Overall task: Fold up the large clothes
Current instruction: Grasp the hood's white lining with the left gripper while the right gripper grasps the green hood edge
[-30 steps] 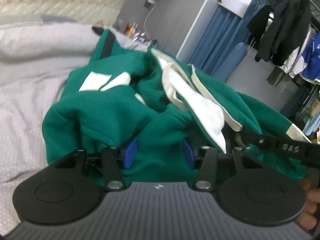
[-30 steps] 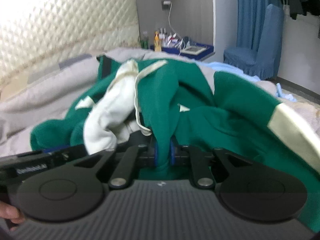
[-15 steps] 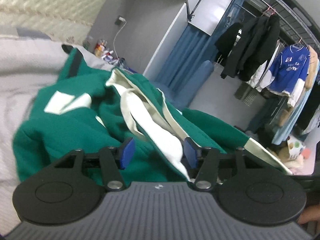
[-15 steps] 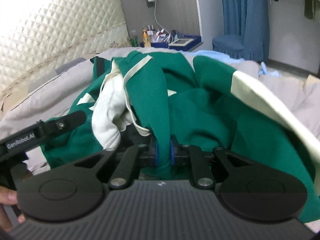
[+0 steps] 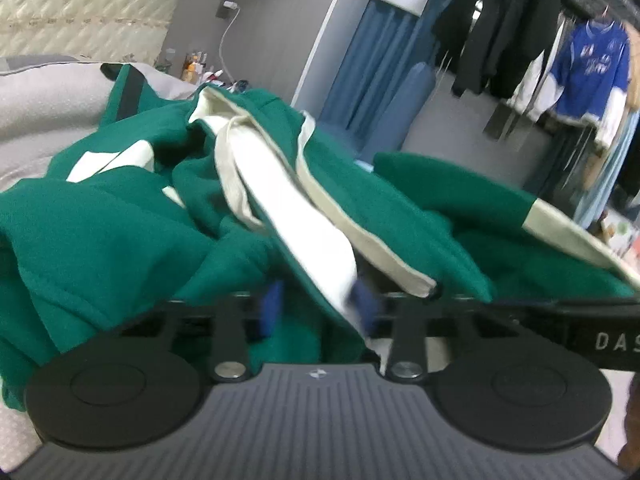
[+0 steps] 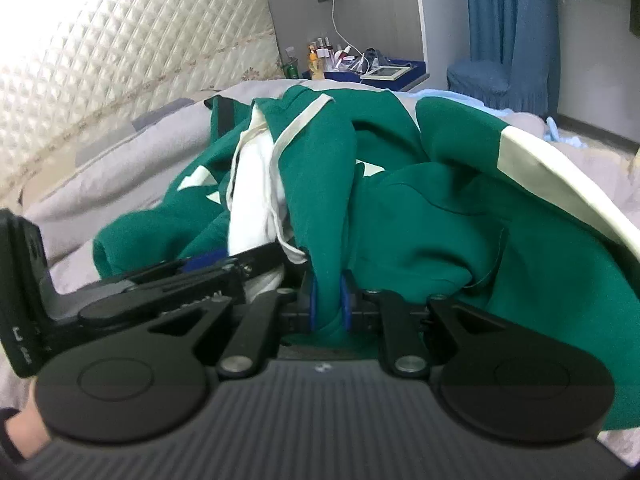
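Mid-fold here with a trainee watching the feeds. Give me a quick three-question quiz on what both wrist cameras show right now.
1. True or false: the right gripper is shut on a fold of the green garment.
2. What does the green garment lie on? A) a wooden floor B) a grey bed cover C) a kitchen table
3. Which wrist camera shows the blue jersey hanging in the background?

Key: 1 true: green cloth is pinched between its blue pads. 2 B. 3 the left wrist camera.
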